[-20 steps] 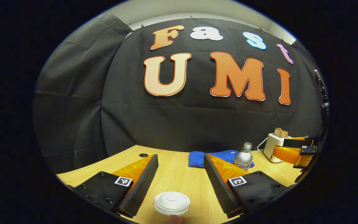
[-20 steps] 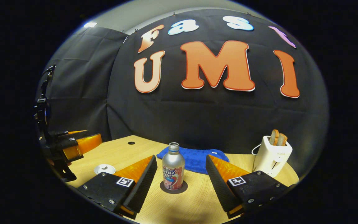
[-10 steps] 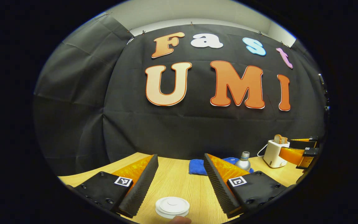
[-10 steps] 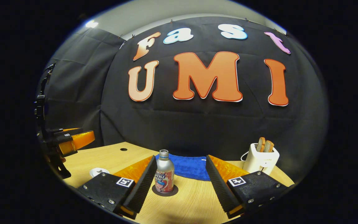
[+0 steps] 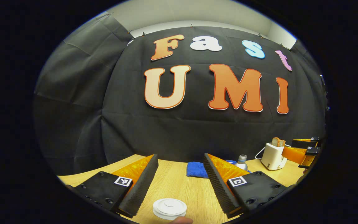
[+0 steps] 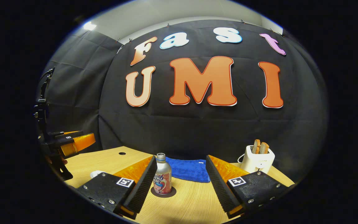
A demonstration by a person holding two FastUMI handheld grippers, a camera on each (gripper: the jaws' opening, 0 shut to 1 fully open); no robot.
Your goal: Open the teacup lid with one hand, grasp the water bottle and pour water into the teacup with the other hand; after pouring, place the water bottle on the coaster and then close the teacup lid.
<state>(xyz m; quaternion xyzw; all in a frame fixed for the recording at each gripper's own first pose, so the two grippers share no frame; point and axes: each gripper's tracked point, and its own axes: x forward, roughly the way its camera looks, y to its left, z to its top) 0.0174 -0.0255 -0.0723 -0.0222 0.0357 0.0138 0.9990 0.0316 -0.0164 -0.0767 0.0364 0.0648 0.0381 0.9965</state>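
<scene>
Your left gripper (image 5: 180,183) was held wide open above the wooden table (image 5: 179,186), its two ridged black fingers (image 5: 140,186) spread well apart with nothing between them but bare tabletop. The white teacup (image 5: 169,209) sat low between them, close to you, with its round lid (image 5: 170,205) on top. Neither finger touched the cup. A fingertip (image 5: 181,220) showed at the very bottom edge, just in front of the cup.

Your right gripper (image 6: 180,183) was open just as wide. In the right gripper view the silver water bottle (image 6: 162,174) stood upright on the dark round coaster (image 6: 163,192), just beside the inner face of that gripper's left-hand finger (image 6: 141,183); you could not tell from the view whether that finger touched it. The other finger stood well clear. The bottle's mouth had no cap that could be made out.

Behind the bottle lay a blue towel (image 6: 186,169), flat on the table against the black cloth. To the right of it stood a white toaster (image 6: 257,160) with two slices of bread (image 6: 259,147) sticking up from its slots.

In the left gripper view the bottle (image 5: 241,162) peeked out from behind the right-hand finger, the towel (image 5: 196,169) beside it, and your right gripper (image 5: 303,151) hung at the far right near the toaster (image 5: 272,152). In the right gripper view your left gripper (image 6: 73,143) hung at the far left, above the part of the table where the cup (image 6: 96,173) sat.
</scene>
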